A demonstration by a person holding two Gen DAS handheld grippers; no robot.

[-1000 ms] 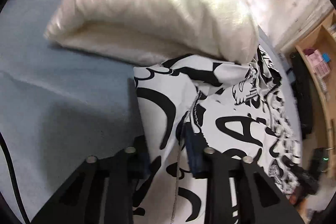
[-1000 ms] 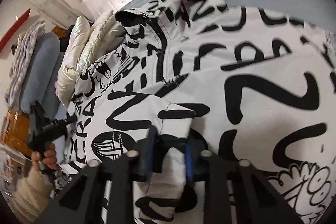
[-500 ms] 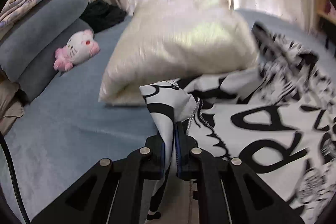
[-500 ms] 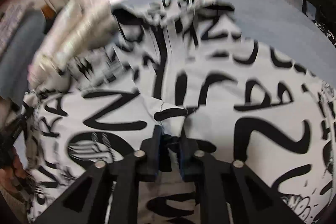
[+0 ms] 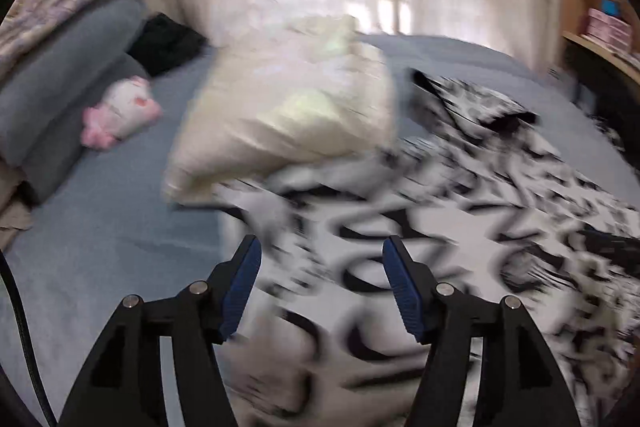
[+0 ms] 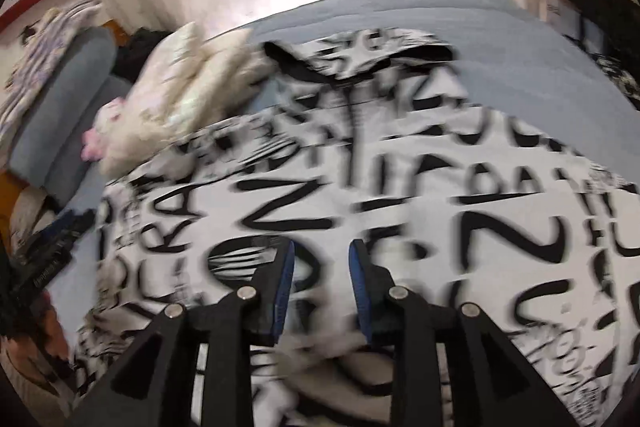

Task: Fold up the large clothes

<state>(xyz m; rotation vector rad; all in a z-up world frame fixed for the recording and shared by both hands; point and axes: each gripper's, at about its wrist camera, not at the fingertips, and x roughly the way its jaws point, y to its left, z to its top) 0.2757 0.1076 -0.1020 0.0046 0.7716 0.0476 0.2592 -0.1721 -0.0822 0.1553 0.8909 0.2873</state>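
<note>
A large white garment with black graffiti lettering (image 5: 460, 235) lies spread on the blue-grey bed; it also fills the right wrist view (image 6: 400, 195). Both views are motion-blurred. My left gripper (image 5: 322, 253) is wide open and empty above the garment's left edge. My right gripper (image 6: 322, 255) is open and empty, its blue pads apart above the garment's middle. No cloth sits between either pair of fingers.
A cream puffy jacket (image 5: 288, 107) lies at the garment's far left, also in the right wrist view (image 6: 176, 87). A pink-white plush toy (image 5: 120, 113) and grey pillows (image 5: 60, 75) sit left. Wooden shelves (image 5: 600, 39) stand right. Curtains hang behind.
Both grippers were shut on folds of the garment half a second ago; both have opened and let the cloth drop. Both have lifted and pulled back.
</note>
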